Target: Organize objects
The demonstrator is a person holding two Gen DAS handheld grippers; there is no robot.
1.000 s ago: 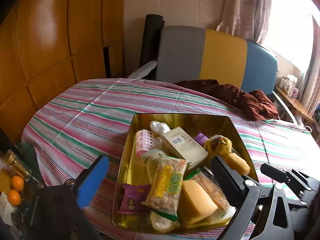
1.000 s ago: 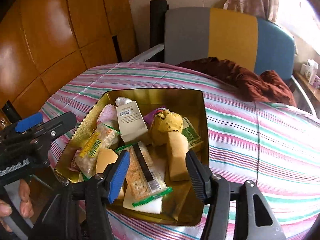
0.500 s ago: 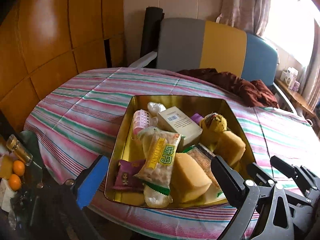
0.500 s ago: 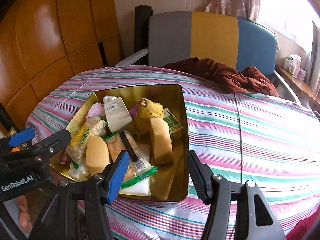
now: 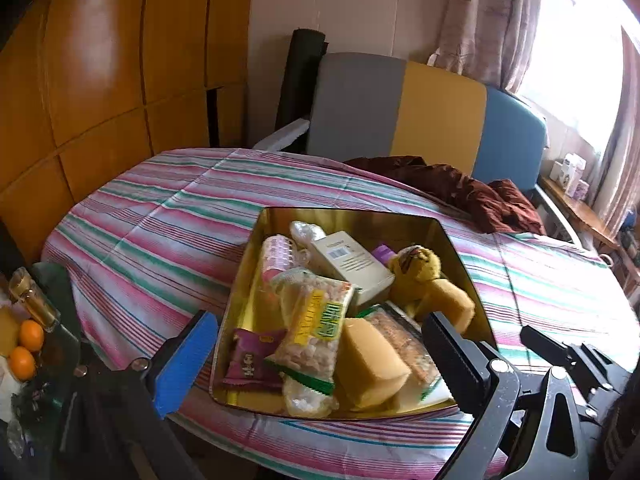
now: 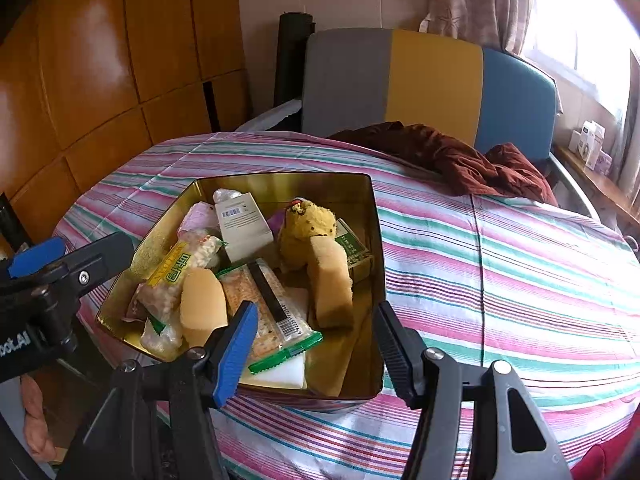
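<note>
A gold tin [image 5: 352, 218] [image 6: 288, 182] stands on the striped tablecloth [image 5: 160, 224], filled with small goods. Inside lie a white barcoded box [image 5: 352, 264] [image 6: 242, 224], a yellow plush toy [image 5: 416, 268] [image 6: 306, 220], two yellow sponge blocks [image 5: 372, 360] [image 6: 332, 280], a green-and-yellow snack packet [image 5: 316, 328] [image 6: 176, 272], a cracker packet [image 6: 264, 304] and a purple packet [image 5: 250, 360]. My left gripper [image 5: 320, 356] hovers open at the tin's near edge. My right gripper [image 6: 316, 350] hangs open over the tin's near right corner, gripping nothing.
A dark red cloth [image 5: 460, 192] [image 6: 460, 156] lies crumpled at the table's far right. Behind it stands a grey, yellow and blue chair [image 5: 400, 112]. Low at the left are oranges [image 5: 28, 344] and a bottle [image 5: 32, 296]. A hand [image 6: 34, 412] holds the left gripper.
Both grippers have drawn back a little from the tin, so it sits higher and smaller in both views. The jaws stand as wide as before.
</note>
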